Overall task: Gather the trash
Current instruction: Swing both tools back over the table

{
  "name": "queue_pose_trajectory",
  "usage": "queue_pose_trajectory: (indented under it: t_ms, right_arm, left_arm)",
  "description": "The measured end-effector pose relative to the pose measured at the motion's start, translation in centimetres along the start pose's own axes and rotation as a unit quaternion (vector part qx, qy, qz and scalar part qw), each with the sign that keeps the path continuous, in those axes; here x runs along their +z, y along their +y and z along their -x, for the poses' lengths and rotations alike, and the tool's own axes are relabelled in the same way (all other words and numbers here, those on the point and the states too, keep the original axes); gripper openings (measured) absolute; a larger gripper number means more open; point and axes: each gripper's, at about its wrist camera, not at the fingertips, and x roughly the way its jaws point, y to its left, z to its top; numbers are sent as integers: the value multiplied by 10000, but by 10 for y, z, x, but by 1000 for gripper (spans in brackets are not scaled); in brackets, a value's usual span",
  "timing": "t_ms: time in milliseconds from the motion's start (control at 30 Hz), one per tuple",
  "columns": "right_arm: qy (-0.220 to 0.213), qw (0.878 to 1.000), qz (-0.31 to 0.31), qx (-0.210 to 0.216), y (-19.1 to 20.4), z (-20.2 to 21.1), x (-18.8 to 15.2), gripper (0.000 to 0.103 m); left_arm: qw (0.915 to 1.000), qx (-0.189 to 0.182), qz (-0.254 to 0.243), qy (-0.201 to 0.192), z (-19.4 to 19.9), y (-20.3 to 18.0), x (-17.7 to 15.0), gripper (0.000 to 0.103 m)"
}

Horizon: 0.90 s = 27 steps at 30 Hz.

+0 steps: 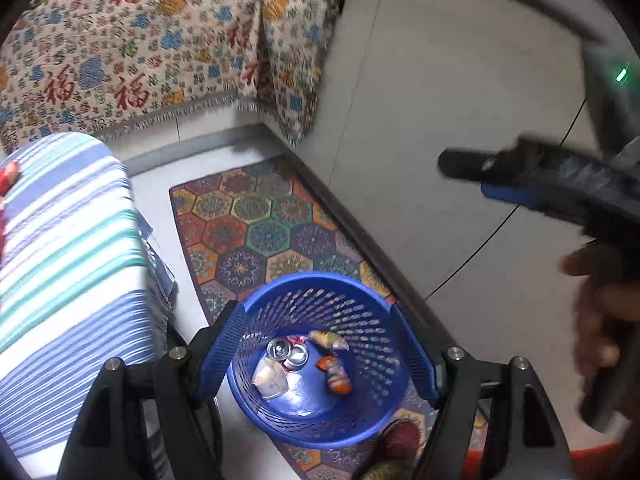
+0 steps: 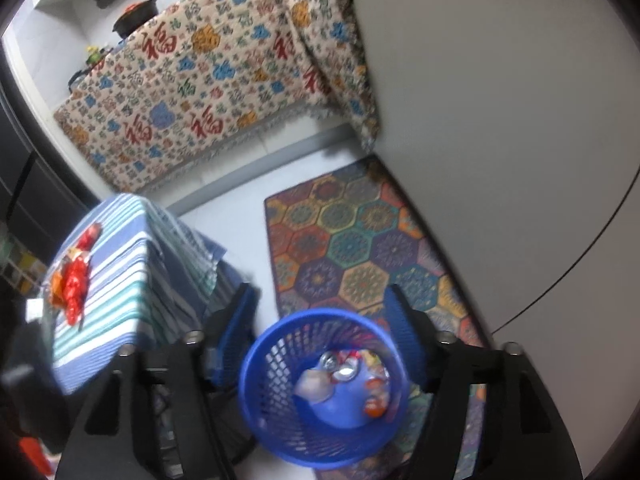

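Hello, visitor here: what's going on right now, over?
Left gripper and right gripper: jaws open, empty, over blue basket. Cans and wrappers already inside. Red wrappers remain on striped table. Nothing blocking.

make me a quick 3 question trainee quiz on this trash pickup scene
1. True or false: the blue basket is empty.
2. Where does trash still wait to be picked up? A) on the patterned rug B) on the striped cloth C) on the grey floor
3. Fill in: both tools stand ____ with nothing between their fingers.

Key
1. False: cans, a clear wrapper and an orange wrapper lie in it.
2. B: red wrappers lie on the striped cloth.
3. open: the left tool and right tool both frame the basket.
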Motion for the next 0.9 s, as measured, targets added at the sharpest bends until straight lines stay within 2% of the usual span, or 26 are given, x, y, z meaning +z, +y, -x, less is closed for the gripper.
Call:
queue_pose_trajectory:
  t_ms: [33,67,167,300,367,433,533,667,800,900]
  right_arm:
    - [-84,9998,99,-153,3,2,0,86]
    - [-165,9992,232,-298,8,5,0,88]
    - [-311,9970,527,-481,23,12,0,88]
    - [-461,9941,903,-381,59,24,-6,91]
    - [-450,9923,1127,-240,85,27,-12,92]
    - [-387,9901,1351,-16,118,30,-22,92]
    - [-241,9844,1686,432,174,30,-45,93]
    - [166,9686,2256,1035,254,20,-89,93]
    - [555,9580,2604,1067,302,-2,-127,92]
    - [711,9526,2804,938,321,-18,-144,92]
  left_arm:
    - [10000,-15,23,-64,11,1,-1,76]
    - [9999,-6,41,-131,26,4,-3,76]
    - [9997,58,25,-218,60,17,-16,76]
    - [9985,489,129,-204,103,62,-57,76]
    - [9962,831,243,-122,120,90,-79,76]
    - [9913,1255,370,-109,142,121,-101,76]
    - [9838,1695,565,-116,167,158,-123,76]
    - [9716,2204,853,-126,197,206,-142,76]
    - [9613,2529,1092,-43,214,251,-156,76]
    - [9581,2583,1240,-9,218,274,-163,76]
